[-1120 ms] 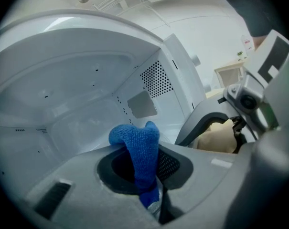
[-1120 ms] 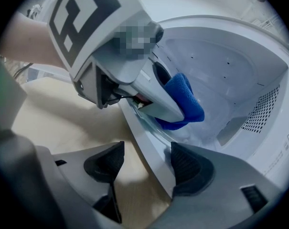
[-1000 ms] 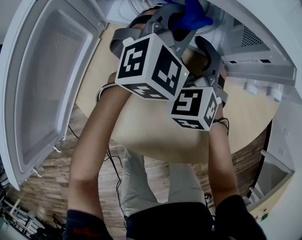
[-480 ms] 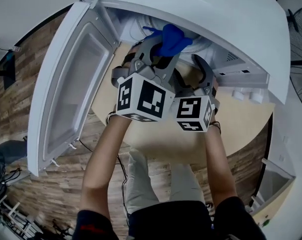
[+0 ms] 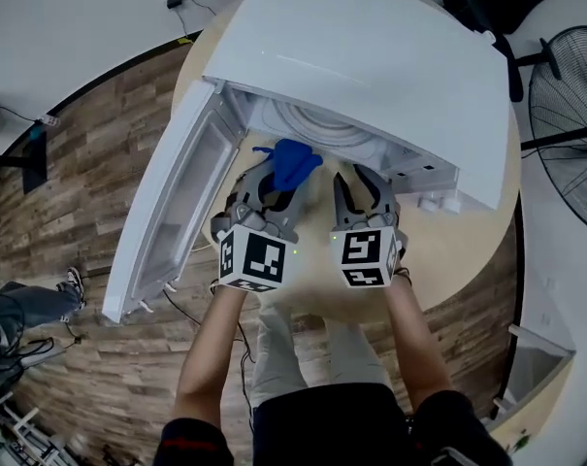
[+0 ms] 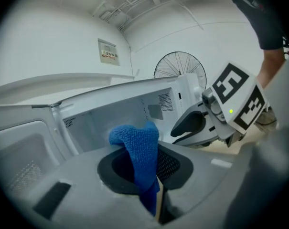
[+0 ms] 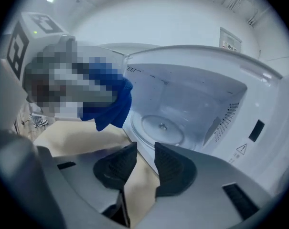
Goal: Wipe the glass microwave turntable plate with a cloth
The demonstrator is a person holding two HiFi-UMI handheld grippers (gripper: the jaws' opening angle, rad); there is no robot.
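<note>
Head view: a person stands at the near edge of a round wooden table (image 5: 458, 246) facing an open microwave (image 5: 371, 56), with the left gripper (image 5: 277, 184) and right gripper (image 5: 363, 187) side by side at its mouth. Left gripper view: the jaws are clamped on a blue cloth (image 6: 137, 149). Right gripper view: the jaws have just been closing and stand slightly apart with nothing between them, while the glass turntable plate (image 7: 162, 127) lies on the microwave's floor.
</note>
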